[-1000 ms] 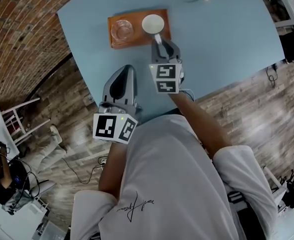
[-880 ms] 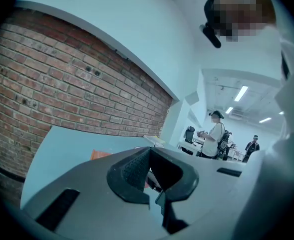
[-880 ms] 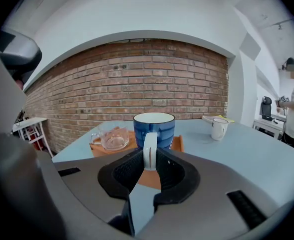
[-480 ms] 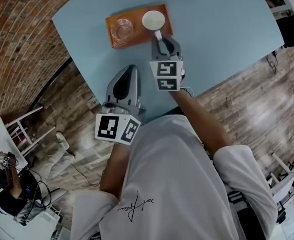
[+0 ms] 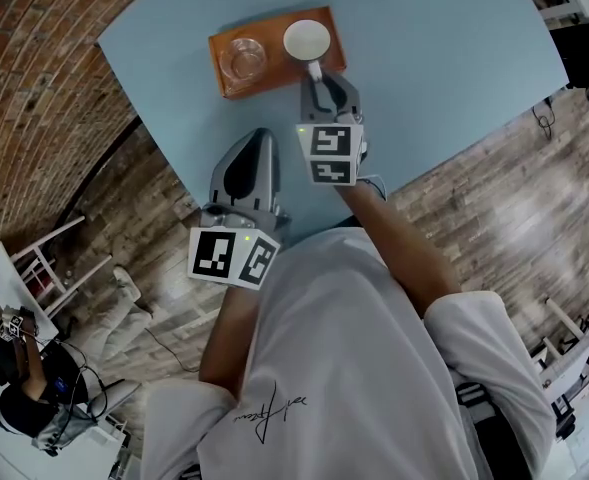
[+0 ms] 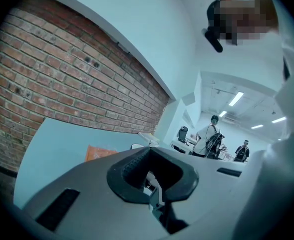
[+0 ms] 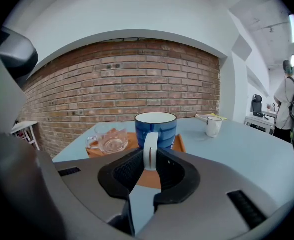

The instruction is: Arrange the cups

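Right gripper (image 7: 150, 159) clamps the handle of the blue mug (image 7: 155, 126), which stands on the orange tray (image 5: 279, 65) beside a glass cup (image 7: 112, 141). Left gripper (image 6: 151, 176) is closed and empty, at the table edge.

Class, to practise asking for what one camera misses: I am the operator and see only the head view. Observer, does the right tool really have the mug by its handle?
Observer: Yes. In the right gripper view, the right tool is closed on the white handle of the mug.
Operator: From above I see only a white inside. What colour is the outside?
Observer: Blue, with darker stripes.
Operator: And the left tool?
Observer: The left tool is closed, with nothing in it.
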